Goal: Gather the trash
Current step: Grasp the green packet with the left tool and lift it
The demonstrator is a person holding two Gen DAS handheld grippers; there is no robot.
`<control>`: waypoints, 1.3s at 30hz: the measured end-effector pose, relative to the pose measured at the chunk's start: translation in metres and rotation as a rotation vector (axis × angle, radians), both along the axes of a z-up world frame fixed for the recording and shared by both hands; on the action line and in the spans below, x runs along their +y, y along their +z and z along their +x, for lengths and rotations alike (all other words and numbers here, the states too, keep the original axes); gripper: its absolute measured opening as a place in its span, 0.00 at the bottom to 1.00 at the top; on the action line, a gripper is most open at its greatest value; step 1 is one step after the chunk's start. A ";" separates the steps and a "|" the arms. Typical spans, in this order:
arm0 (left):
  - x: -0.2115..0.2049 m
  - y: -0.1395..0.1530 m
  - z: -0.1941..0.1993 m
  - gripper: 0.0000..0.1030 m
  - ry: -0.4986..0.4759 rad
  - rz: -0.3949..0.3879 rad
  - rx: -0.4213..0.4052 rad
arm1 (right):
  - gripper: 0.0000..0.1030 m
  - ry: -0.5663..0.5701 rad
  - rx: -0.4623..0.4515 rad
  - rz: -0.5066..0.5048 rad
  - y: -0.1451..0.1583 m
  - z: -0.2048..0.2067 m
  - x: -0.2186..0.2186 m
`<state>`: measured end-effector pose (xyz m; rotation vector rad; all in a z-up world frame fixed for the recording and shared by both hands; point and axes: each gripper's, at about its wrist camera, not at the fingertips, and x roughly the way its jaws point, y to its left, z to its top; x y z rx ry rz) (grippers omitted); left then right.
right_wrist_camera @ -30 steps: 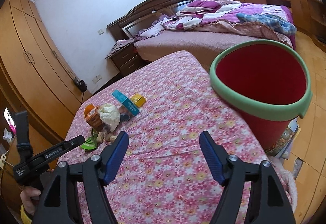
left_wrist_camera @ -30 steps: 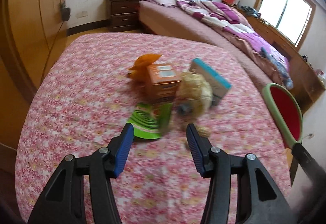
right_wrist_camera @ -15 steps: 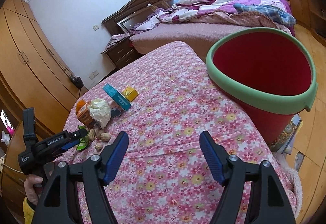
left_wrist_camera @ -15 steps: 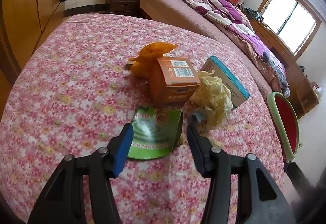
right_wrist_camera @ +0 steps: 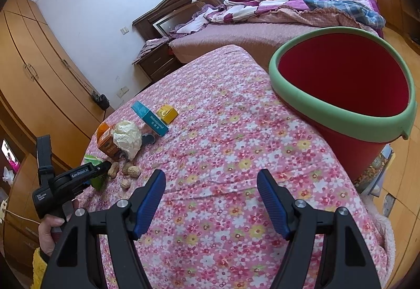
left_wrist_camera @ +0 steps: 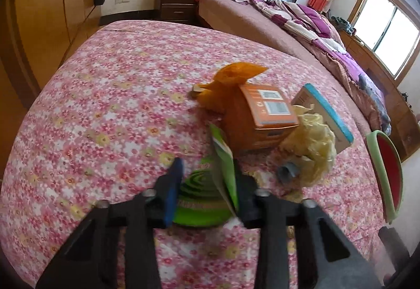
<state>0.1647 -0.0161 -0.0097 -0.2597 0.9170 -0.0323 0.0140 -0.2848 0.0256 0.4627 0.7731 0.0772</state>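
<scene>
A heap of trash lies on the pink floral cloth: a green wrapper, an orange box, an orange bag, crumpled yellow paper and a blue-edged box. My left gripper has its jaws around the green wrapper, which buckles upward between them. It also shows in the right wrist view. My right gripper is open and empty above the cloth. The red bin with a green rim stands to its right.
Peanuts, a yellow box and a small grey object lie by the heap. The table edge drops off near the bin. A bed, a nightstand and wooden wardrobes stand behind.
My left gripper moved forward and down onto the green wrapper and narrowed its jaws around it, folding the wrapper up. The right gripper stayed open and shifted slightly.
</scene>
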 end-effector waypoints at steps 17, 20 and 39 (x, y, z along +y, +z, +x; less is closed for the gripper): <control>0.030 0.033 -0.020 0.03 -0.058 -0.123 -0.081 | 0.72 0.078 -0.006 0.004 0.016 0.019 0.025; 0.035 0.043 -0.023 0.03 -0.067 -0.121 -0.108 | 0.72 0.092 -0.010 -0.012 0.021 0.024 0.032; 0.056 0.056 0.005 0.03 -0.070 -0.098 -0.200 | 0.72 0.175 0.003 -0.105 0.028 0.096 0.082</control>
